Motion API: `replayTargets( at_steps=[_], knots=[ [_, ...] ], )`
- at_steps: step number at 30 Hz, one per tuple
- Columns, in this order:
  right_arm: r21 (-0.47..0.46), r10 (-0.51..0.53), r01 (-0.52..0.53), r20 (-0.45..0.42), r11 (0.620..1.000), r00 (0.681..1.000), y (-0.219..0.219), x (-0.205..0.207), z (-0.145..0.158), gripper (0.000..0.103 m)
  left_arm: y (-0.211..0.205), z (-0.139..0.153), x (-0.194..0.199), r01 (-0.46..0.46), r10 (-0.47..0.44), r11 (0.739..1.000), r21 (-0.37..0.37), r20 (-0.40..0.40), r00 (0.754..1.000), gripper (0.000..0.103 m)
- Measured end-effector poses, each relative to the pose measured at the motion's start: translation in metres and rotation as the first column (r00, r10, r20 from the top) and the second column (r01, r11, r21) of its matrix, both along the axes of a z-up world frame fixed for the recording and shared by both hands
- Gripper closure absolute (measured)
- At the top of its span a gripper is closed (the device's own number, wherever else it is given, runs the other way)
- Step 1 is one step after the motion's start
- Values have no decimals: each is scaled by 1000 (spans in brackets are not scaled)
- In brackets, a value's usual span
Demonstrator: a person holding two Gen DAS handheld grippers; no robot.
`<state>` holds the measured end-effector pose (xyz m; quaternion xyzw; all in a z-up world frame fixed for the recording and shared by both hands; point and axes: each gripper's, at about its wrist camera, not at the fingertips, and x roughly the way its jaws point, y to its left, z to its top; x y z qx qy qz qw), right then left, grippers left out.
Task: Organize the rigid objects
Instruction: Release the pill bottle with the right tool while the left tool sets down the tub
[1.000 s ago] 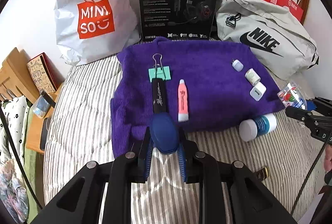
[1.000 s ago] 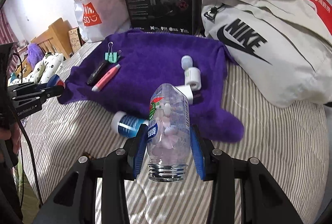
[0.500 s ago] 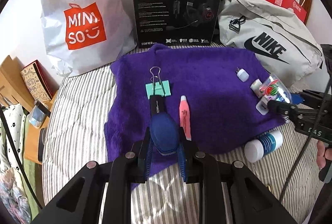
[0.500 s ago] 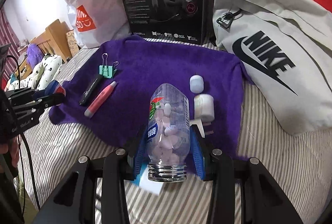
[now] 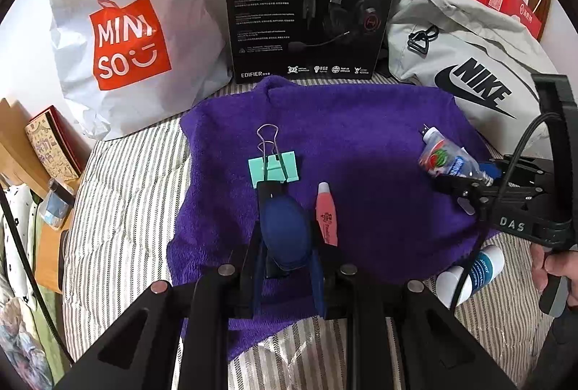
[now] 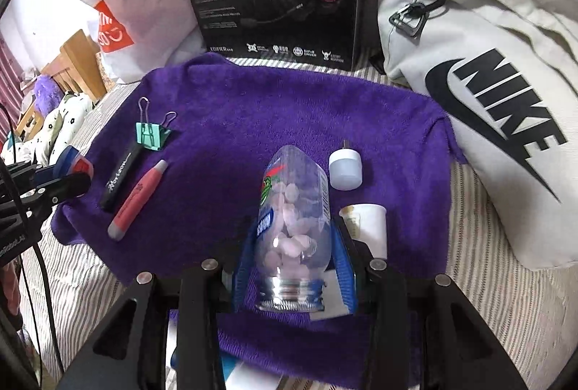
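At lower centre, our left tongs (image 5: 285, 245) are clamped on a blue oval object (image 5: 286, 234). Our right tongs (image 6: 292, 267) grip a clear bottle (image 6: 292, 216) of pale tablets above the purple towel (image 6: 253, 108). Farther up-left lie a pink marker (image 6: 135, 200) and green binder clip (image 6: 150, 133).

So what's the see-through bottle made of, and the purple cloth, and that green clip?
The bottle looks like clear glossy plastic: pale pieces show through it. The purple cloth looks like fuzzy terry fabric, matte and napped. The green binder clip seems painted metal with shiny wire handles.
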<state>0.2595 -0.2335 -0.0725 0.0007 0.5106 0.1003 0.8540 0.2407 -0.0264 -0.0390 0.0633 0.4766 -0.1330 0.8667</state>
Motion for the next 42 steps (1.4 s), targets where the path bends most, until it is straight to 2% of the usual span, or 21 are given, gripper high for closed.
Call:
replayTargets(
  at_steps=[13,22,24,27,29,42],
  knots=[
    [-43,29,-29,-7,999,1000,12,12,-16,62,-2,-6,9,3,-3,1000,-2,-10,1000,82],
    [-76,52,-51,11,996,999,16,10,-15,62,-4,-9,13,1,-1,1000,-2,-19,1000,82],
    [-83,63,-62,11,995,998,16,9,-15,59,-4,-9,13,1,-1,1000,-1,-20,1000,82],
    [-104,72,-70,12,992,997,16,4,-14,50,-5,-9,14,-4,4,1000,0,-22,1000,82],
    [-113,72,-69,24,991,997,15,-1,-11,47,-5,-10,15,-7,7,1000,-2,-23,1000,82],
    [-101,34,-22,121,995,992,-15,-51,37,45,-28,-5,14,18,-19,1000,-13,-25,1000,82]
  ],
)
